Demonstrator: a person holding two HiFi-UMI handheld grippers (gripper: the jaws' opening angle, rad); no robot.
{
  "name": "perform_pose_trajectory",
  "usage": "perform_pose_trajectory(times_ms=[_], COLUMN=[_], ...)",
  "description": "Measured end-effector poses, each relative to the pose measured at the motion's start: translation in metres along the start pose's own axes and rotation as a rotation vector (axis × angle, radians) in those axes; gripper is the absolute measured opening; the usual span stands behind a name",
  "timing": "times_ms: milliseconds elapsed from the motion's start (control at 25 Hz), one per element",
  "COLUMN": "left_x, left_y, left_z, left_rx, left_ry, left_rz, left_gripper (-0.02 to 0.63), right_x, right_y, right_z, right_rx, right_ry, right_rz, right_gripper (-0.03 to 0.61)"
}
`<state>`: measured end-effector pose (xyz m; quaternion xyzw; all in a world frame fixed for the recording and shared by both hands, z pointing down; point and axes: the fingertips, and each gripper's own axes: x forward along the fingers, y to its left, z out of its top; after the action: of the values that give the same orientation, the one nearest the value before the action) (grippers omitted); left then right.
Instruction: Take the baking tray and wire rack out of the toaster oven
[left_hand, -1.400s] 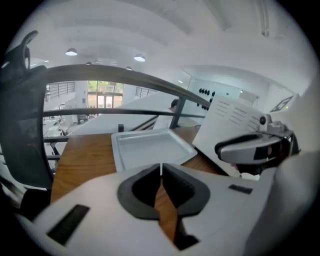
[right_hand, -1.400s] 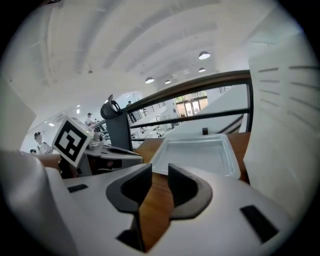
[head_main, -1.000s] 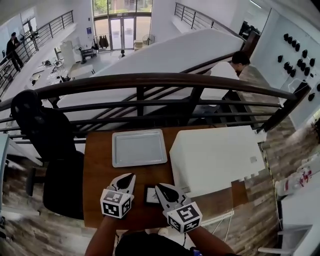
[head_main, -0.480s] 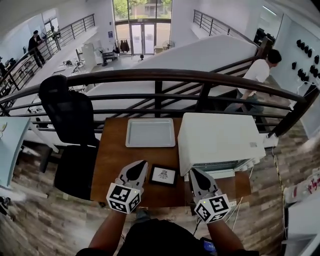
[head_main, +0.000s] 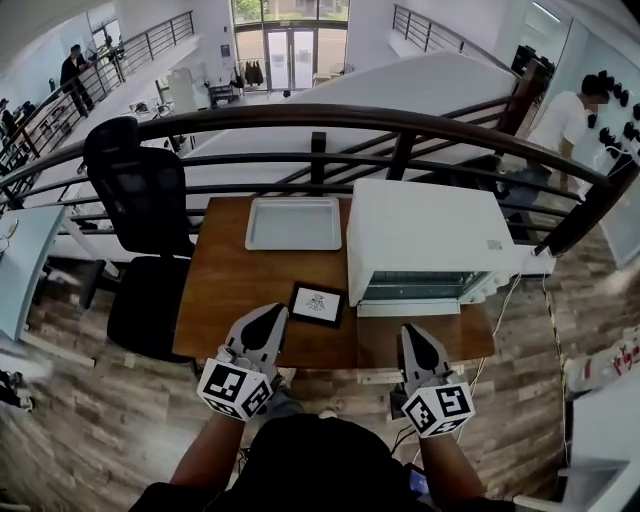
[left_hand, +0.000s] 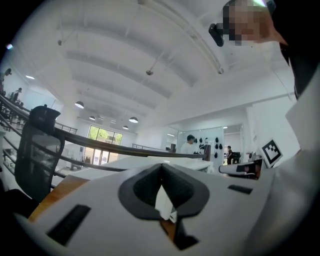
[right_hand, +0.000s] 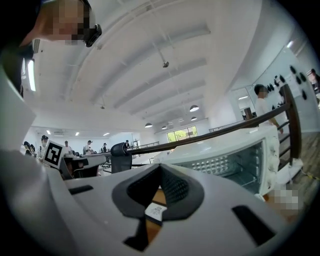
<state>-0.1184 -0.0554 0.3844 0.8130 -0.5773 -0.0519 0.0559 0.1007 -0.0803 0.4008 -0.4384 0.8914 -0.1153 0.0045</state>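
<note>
My left fingers and right fingers are both pressed together and empty, held level at the near edge of the tabletop. The tray lies flat at the far side, just left of the oven, whose front faces me.

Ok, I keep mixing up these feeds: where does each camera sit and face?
Head view: on the person's head, steeply down at table, toaster oven, baking tray; forearms, left tool, right tool show.
Left gripper view: on the left tool, level along its shut jaws, office chair at left.
Right gripper view: on the right tool, level along its shut jaws toward the toaster oven.
Shared: toaster oven, in head and right gripper views.
</note>
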Motion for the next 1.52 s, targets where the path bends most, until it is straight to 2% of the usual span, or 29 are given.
perform_pose_trajectory(times_ms=[200, 520, 680, 880, 1120, 1280, 1440, 1520], left_x=[-0.008, -0.002, 0.015, 0.044, 0.080, 0.092, 0.093, 0.091], left_y=[-0.023, -0.048, -0.061, -0.087, -0.102, -0.110, -0.106, -0.097], left_z=[-0.007, -0.020, -0.032, -0.060, -0.095, -0.113, -0.121, -0.125], left_rx=[0.002, -0.013, -0.027, -0.003, -0.024, -0.022, 0.008, 0.019], left_ry=[0.001, 0.020, 0.037, 0.101, 0.179, 0.239, 0.278, 0.297], left_rz=[-0.015, -0.063, -0.101, -0.199, -0.288, -0.347, -0.382, -0.385], left_gripper=[0.012, 0.012, 0.012, 0.012, 0.012, 0.012, 0.012, 0.012], right_x=[-0.026, -0.032, -0.023, -0.013, 0.008, 0.027, 0.052, 0.064], right_y=[-0.019, -0.032, -0.050, -0.090, -0.121, -0.150, -0.175, -0.184], right_z=[-0.008, -0.025, -0.042, -0.071, -0.098, -0.122, -0.146, -0.148], right_rx=[0.030, 0.053, 0.153, 0.244, 0.259, 0.379, 0.492, 0.506], right_ry=[-0.002, 0.046, 0.083, 0.162, 0.195, 0.213, 0.258, 0.252], right_rz=[-0.041, -0.078, -0.135, -0.254, -0.329, -0.389, -0.424, -0.440], right_gripper=[-0.002, -0.002, -0.002, -0.002, -0.002, 0.002, 0.098, 0.103])
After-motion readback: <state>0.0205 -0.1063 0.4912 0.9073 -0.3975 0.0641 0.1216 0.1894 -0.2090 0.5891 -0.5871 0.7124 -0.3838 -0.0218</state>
